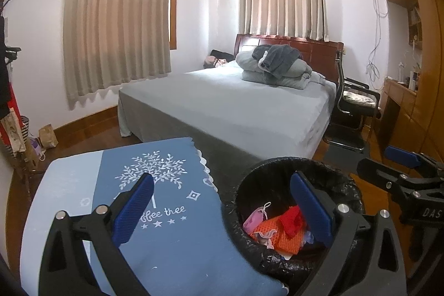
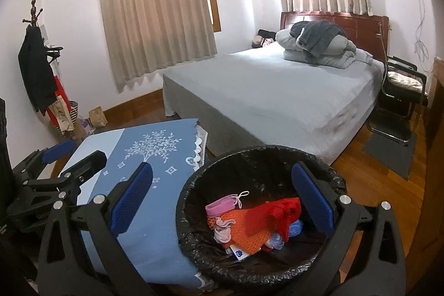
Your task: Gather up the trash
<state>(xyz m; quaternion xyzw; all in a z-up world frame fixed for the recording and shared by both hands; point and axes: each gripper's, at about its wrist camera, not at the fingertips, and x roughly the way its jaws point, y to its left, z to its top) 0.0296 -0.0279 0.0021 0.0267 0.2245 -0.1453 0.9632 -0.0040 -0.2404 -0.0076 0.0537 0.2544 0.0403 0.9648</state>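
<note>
Right wrist view: right gripper (image 2: 222, 201), jaws spread, empty, over the bin.
Left gripper (image 1: 222, 210): likewise agape, nothing held.
Trash bin (image 2: 194, 185): beside the tabletop (image 2: 155, 212), within reach for drops.
Trash (image 2: 249, 221): inside the liner (seemingly collected).

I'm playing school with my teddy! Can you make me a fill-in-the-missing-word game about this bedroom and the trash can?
1. The trash can is lined with a ____ plastic bag.
2. The cloth beside the trash can shows a white ____.
3. Both claws, left and right, are ____ and hold nothing.
4. The folded bedding lies on the ____.

Missing words: black; tree; open; bed
</note>
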